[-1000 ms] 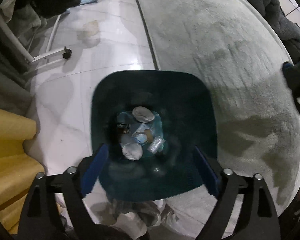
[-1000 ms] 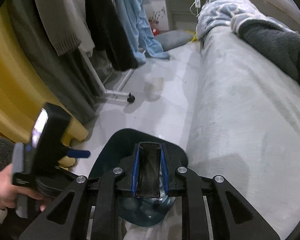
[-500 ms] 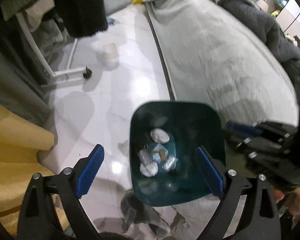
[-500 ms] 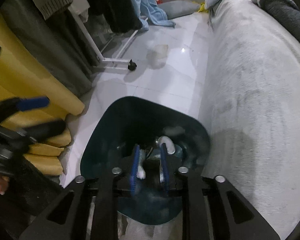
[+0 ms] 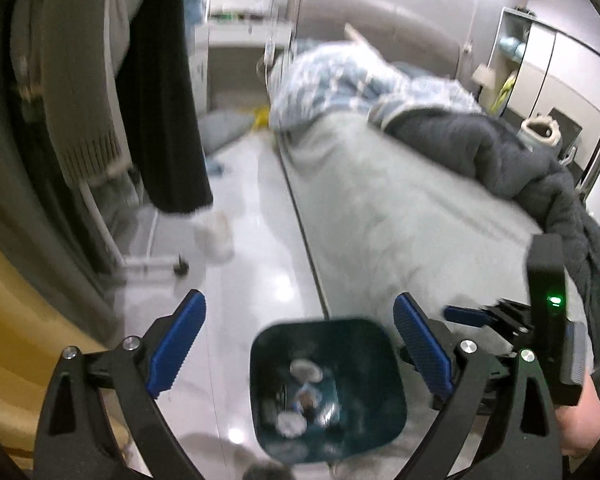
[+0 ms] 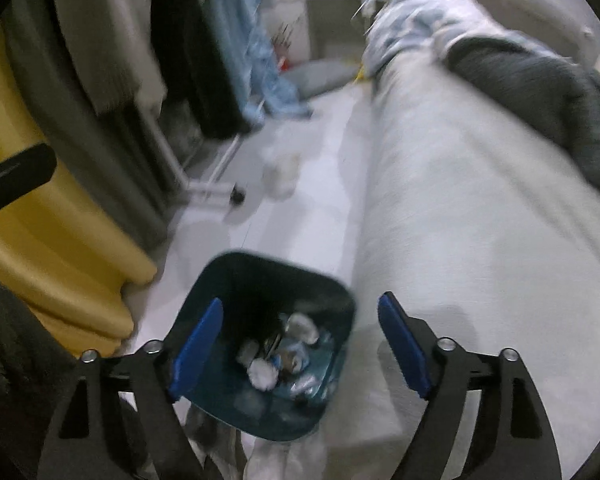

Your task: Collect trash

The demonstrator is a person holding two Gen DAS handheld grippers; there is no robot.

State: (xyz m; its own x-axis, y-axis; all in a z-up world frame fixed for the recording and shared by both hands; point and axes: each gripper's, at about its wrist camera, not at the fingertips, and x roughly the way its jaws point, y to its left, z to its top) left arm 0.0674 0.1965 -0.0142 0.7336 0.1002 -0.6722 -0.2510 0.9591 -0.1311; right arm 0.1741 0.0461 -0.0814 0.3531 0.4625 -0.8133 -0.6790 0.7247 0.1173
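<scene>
A dark teal trash bin [image 5: 384, 372] stands on the white floor beside the bed; it also shows in the right wrist view [image 6: 228, 280]. Crumpled tissues and wrappers [image 6: 278, 350] lie at its bottom, seen from the left too as trash [image 5: 304, 396]. My left gripper [image 5: 300, 344] is open and empty, high above the bin. My right gripper [image 6: 300, 340] is open and empty above the bin. The right gripper also shows at the right edge of the left wrist view [image 5: 500, 320].
A bed with a grey cover [image 6: 480, 220] runs along the right. A clothes rack with hanging garments [image 5: 156, 112] and a wheeled foot [image 6: 238, 196] stands left. A yellow curtain [image 6: 60, 240] hangs at far left. A pale cup-like thing [image 5: 216, 236] sits on the floor.
Both grippers have risen and tilted up away from the bin. The right gripper, shut before, has opened, and its dark item is no longer between the jaws.
</scene>
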